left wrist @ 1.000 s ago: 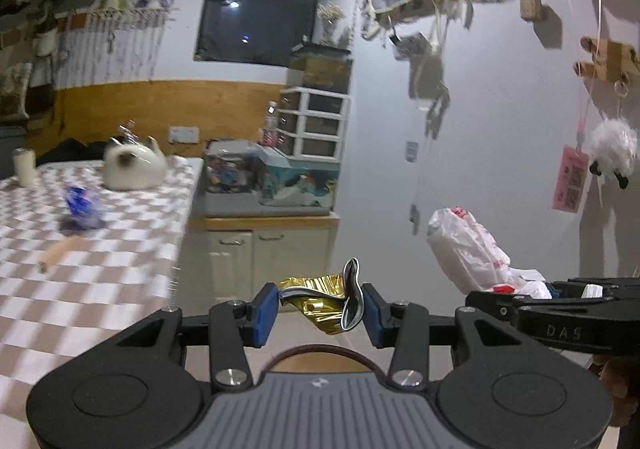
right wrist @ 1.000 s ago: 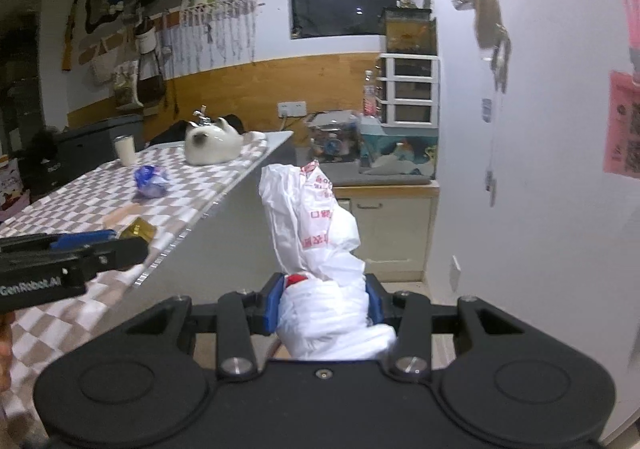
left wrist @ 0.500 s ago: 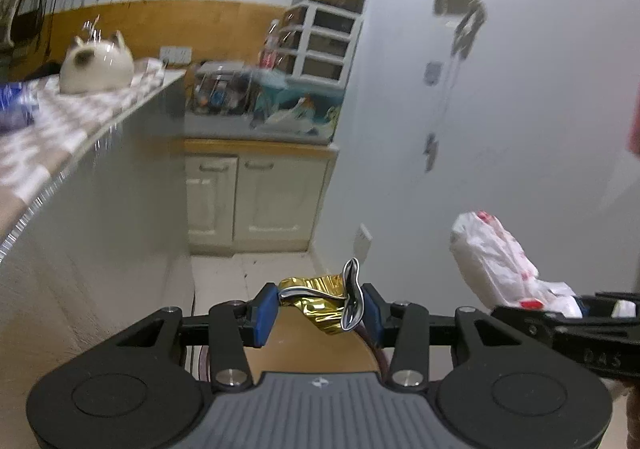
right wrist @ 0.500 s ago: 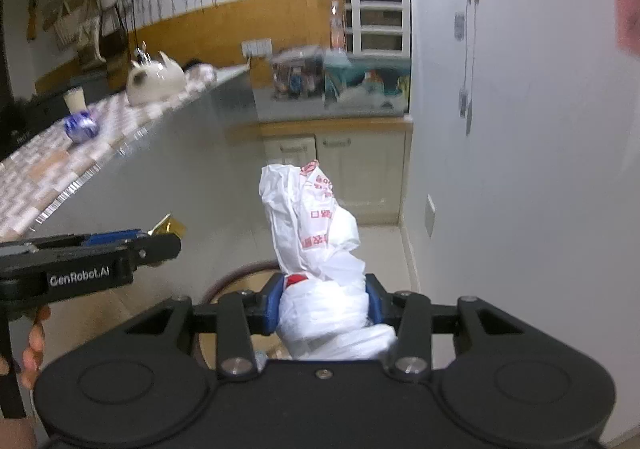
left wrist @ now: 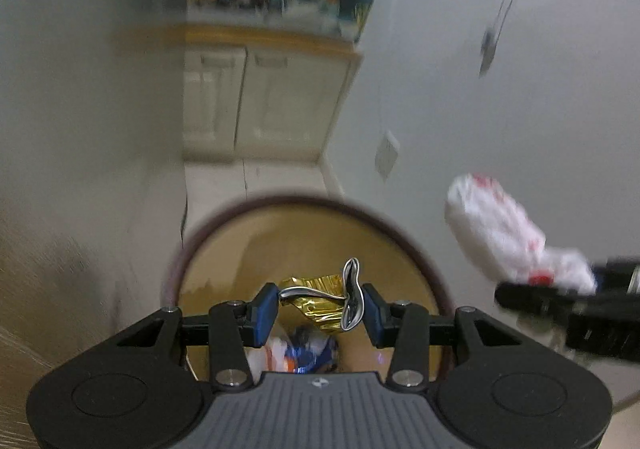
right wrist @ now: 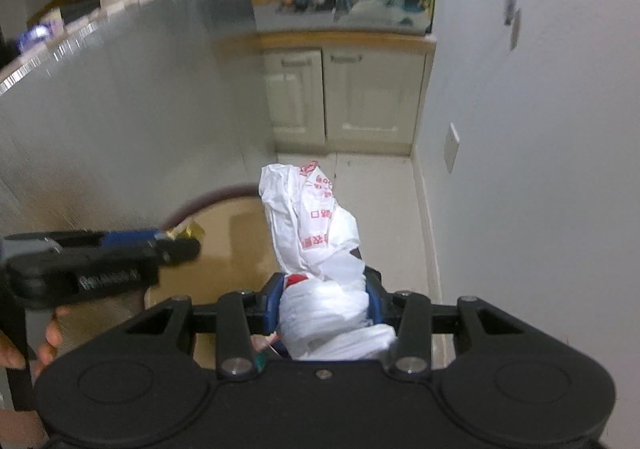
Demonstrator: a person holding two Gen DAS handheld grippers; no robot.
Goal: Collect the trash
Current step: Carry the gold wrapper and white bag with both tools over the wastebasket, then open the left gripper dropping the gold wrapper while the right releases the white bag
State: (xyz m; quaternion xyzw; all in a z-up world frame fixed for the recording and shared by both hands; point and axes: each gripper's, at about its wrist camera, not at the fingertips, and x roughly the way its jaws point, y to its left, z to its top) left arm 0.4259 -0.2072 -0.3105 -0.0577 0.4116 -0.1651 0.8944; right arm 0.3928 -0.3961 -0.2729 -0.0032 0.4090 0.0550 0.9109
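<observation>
Gold wrapper (left wrist: 316, 299): crumpled foil, gold outside and silver within, pinched between the blue pads of your left tool (left wrist: 318, 309); it hangs above the open mouth of the bin.
Left tool: closed on the gold wrapper, tilted downward; in the right wrist view you see it from the side at the left edge (right wrist: 176, 245), with your fingers (right wrist: 48, 333) wrapped round its handle.
White plastic bag (right wrist: 320, 249): bunched, printed in red, with a red patch near the pads; your right tool (right wrist: 324, 303) clamps its lower part and the rest stands up ahead of the pads.
Right tool: closed on the white plastic bag; in the left wrist view it sits at the right edge, blurred, with the bag (left wrist: 504, 229) poking out to the left.
Bin (left wrist: 392, 225): round, dark reddish rim, tan inside, standing on the pale floor (right wrist: 376, 185) beside the grey side panel of the desk (right wrist: 120, 129); your left tool is over its opening, your right tool just to its right.
Bin contents: blue, white and orange litter (left wrist: 304, 351) at the bottom, partly hidden by the tool.
Background: cream cabinet doors (right wrist: 344, 93) under a cluttered wooden top, blurred.
</observation>
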